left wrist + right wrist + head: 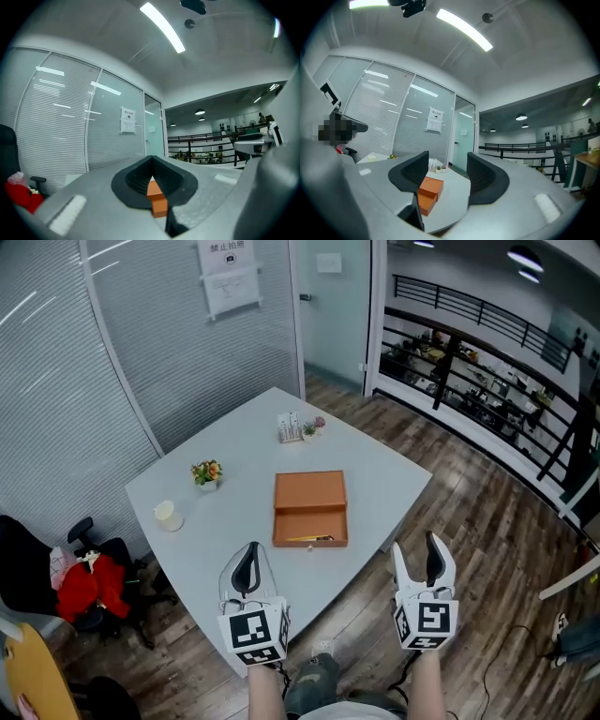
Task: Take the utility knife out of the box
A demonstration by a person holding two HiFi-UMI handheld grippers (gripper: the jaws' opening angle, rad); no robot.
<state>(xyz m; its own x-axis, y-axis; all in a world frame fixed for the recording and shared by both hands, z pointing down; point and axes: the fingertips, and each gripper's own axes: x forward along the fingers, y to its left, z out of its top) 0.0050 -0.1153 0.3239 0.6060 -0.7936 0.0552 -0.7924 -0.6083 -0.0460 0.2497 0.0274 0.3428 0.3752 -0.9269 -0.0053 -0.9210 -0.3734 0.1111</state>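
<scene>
An orange box (310, 507) lies open in the middle of the grey table (244, 442), its lid folded back. A yellow utility knife (310, 539) rests in the near tray of the box. My left gripper (247, 568) hovers over the table's near edge, short of the box, with its jaws shut and empty. My right gripper (419, 562) hangs off the table's right edge with its jaws open and empty. In the left gripper view the box (157, 199) shows beyond the closed pads (136, 180). In the right gripper view the box (429, 190) lies ahead, low and left between the fingers (487, 180).
A white cup (168, 515) and a small flower pot (206, 472) stand on the table's left part. A small holder (290, 428) and a tiny plant (312, 427) sit at the far corner. An office chair with a red garment (89, 582) stands left of the table.
</scene>
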